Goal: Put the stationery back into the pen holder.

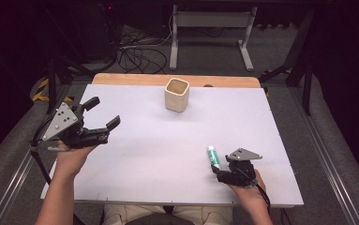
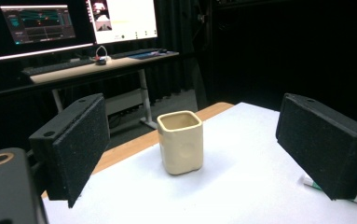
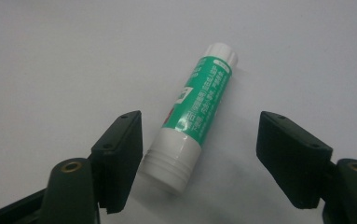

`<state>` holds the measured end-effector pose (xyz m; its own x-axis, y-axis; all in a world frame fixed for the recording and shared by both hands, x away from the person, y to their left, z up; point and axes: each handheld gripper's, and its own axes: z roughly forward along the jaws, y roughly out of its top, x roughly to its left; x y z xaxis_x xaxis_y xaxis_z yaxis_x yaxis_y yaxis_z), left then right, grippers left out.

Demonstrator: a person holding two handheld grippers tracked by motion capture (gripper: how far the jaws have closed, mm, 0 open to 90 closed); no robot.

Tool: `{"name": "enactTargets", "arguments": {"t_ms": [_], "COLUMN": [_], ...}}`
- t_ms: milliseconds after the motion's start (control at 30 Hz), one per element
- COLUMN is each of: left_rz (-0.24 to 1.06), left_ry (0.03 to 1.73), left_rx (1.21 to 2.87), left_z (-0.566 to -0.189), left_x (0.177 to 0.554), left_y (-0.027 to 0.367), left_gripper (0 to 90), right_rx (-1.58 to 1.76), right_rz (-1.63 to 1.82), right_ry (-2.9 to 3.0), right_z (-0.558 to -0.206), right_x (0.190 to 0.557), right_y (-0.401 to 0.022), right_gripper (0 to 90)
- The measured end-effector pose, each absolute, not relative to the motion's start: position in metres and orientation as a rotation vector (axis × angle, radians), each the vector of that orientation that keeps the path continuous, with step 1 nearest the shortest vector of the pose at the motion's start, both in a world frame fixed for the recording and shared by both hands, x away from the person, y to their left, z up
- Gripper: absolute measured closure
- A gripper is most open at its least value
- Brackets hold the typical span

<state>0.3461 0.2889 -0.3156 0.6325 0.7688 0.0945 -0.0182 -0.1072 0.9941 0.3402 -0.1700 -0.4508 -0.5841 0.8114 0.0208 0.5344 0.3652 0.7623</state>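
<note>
Grasp step: right tongs [image 3: 199, 158] half-open, straddling glue stick [image 3: 198, 109] on desk [image 1: 168, 154], unheld; next, pinch. Left tongs [image 1: 101, 112] wide, empty.

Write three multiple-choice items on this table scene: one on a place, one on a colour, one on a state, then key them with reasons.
1. Where does the cream cup stand?
A. near the table's far edge
B. beside the person's right hand
C. on the floor

2. What colour is the label of the glue stick?
A. red
B. green
C. yellow

3. How does the right claw stand to the glue stick?
A. clamped on it and lifted
B. open, one jaw on each side of its lower end as it lies on the table
C. shut beside it

Key:
1. A: the high view shows the cup standing near the far edge of the white table.
2. B: the right gripper view shows a green label between white ends.
3. B: a gap remains at the right jaw, and the stick lies flat.
</note>
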Motion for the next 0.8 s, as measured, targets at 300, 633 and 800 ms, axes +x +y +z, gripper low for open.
{"name": "enactTargets", "arguments": {"t_ms": [300,633,800], "left_rz": [0.750,0.751,0.751], "left_ry": [0.646,0.647,0.647], "left_rx": [1.547,1.550,1.549], "left_z": [-0.3153,-0.3154,-0.3155], "left_x": [0.3456,0.3457,0.3459], "left_y": [0.2885,0.2886,0.2883], "left_gripper": [10.6,10.6,10.6], "right_rx": [1.147,1.124,1.113], "right_rz": [1.061,1.039,1.000], "right_ry": [2.311,2.346,2.353], "right_z": [-0.4536,-0.4546,-0.4560], "right_x": [0.3410,0.3405,0.3412], "right_y": [-0.1672,-0.1657,-0.1662], "right_gripper": [40.3,48.2,52.2]}}
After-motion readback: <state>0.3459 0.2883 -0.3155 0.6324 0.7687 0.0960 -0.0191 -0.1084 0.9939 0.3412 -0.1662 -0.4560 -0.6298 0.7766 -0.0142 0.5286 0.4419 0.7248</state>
